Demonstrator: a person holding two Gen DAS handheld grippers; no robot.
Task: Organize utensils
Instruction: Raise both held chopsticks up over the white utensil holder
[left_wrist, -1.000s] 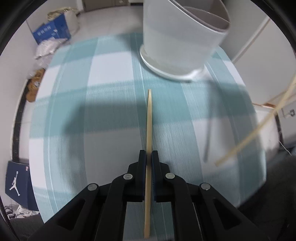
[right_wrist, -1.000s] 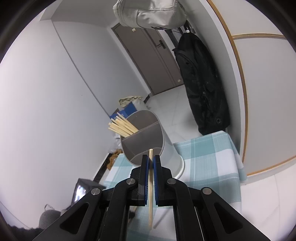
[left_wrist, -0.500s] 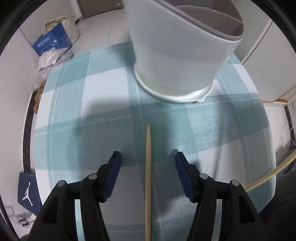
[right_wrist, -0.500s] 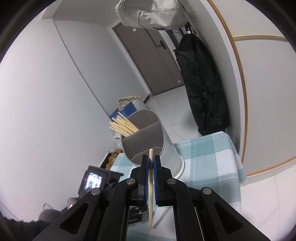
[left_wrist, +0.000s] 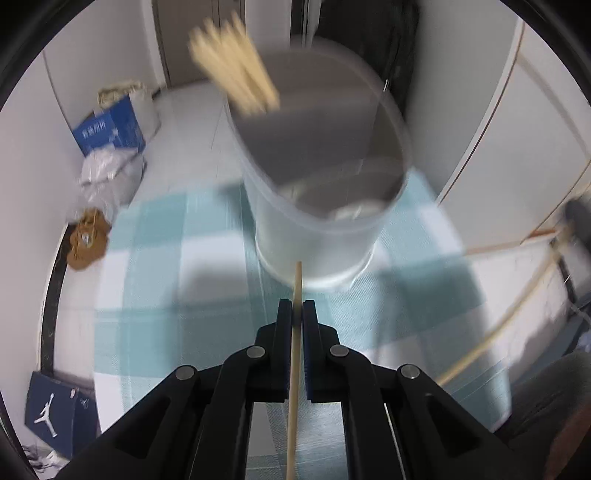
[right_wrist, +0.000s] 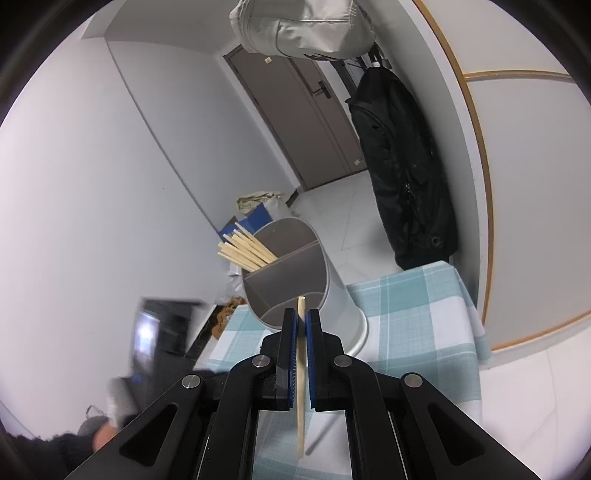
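Two claws each clamp one chopstick, left claw and right claw, so lift each tip clear above the holder rim before releasing.

A: Surface?
B: Table under a teal-and-white checked cloth, lower centre in both views; the cloth hangs over the right edge in the right wrist view.

A: Standing on it?
B: One white holder, upright, grey inside, split into compartments. Its base sits on the cloth, upper centre of the left wrist view.

A: Anything else on it?
B: Only shadows; that view is blurred.
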